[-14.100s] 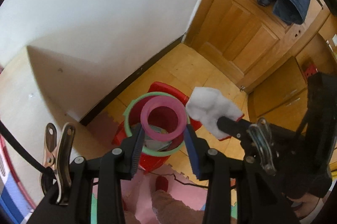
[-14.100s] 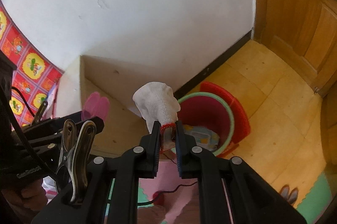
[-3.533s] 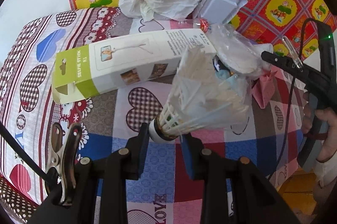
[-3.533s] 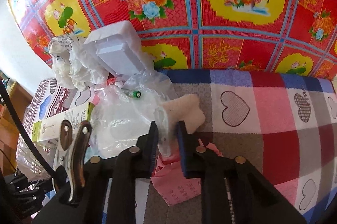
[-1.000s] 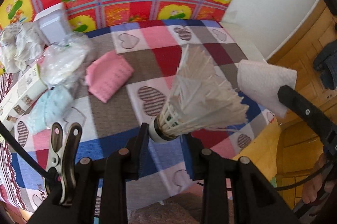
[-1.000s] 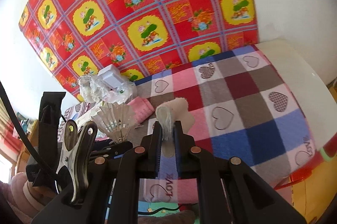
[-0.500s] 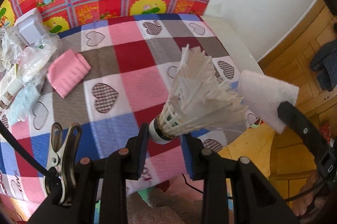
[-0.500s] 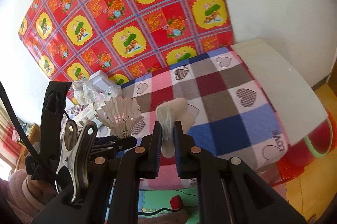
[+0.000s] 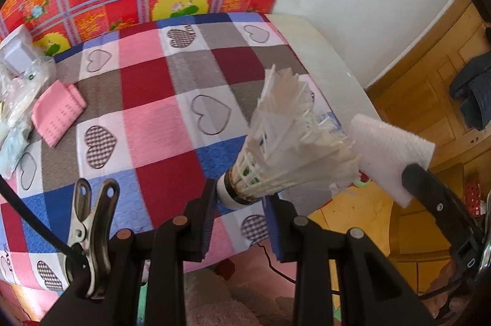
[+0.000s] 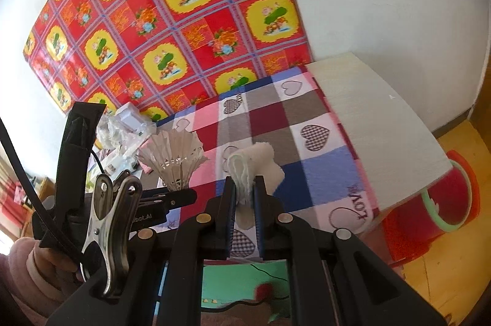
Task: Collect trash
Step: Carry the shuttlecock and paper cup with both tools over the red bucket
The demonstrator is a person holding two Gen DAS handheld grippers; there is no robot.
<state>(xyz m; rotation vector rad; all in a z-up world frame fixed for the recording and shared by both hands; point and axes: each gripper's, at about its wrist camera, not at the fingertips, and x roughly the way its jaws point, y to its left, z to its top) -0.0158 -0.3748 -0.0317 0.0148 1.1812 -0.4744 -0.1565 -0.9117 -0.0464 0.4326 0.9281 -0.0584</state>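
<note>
1. The left gripper point(image 9: 239, 203) has its jaws part-closed on the cork base of a white feather shuttlecock point(image 9: 288, 151), whose skirt fans up and to the right, above the near edge of the table.
2. The right gripper point(image 10: 244, 194) has its jaws nearly together, pinching a folded piece of white foam sheet point(image 10: 254, 163) that sticks up above the pads.
3. In the left wrist view the foam sheet sits just right of the shuttlecock's feathers, almost touching them.
4. Below both grippers lies a checked tablecloth point(image 9: 147, 99) with heart patterns, hanging over the table's near edge.
5. A bare pale table top point(image 10: 377, 114) shows to the right of the cloth.
6. Under that right end stands a red bin point(image 10: 445, 203) with a green rim, on the wooden floor.
7. On the cloth's far left lie a pink folded cloth point(image 9: 56, 111) and, beyond it, crumpled clear plastic bags point(image 9: 21, 93) beside a white box point(image 9: 17, 51).
8. Behind the table hangs a red and yellow flowered wall covering point(image 10: 172, 16).
</note>
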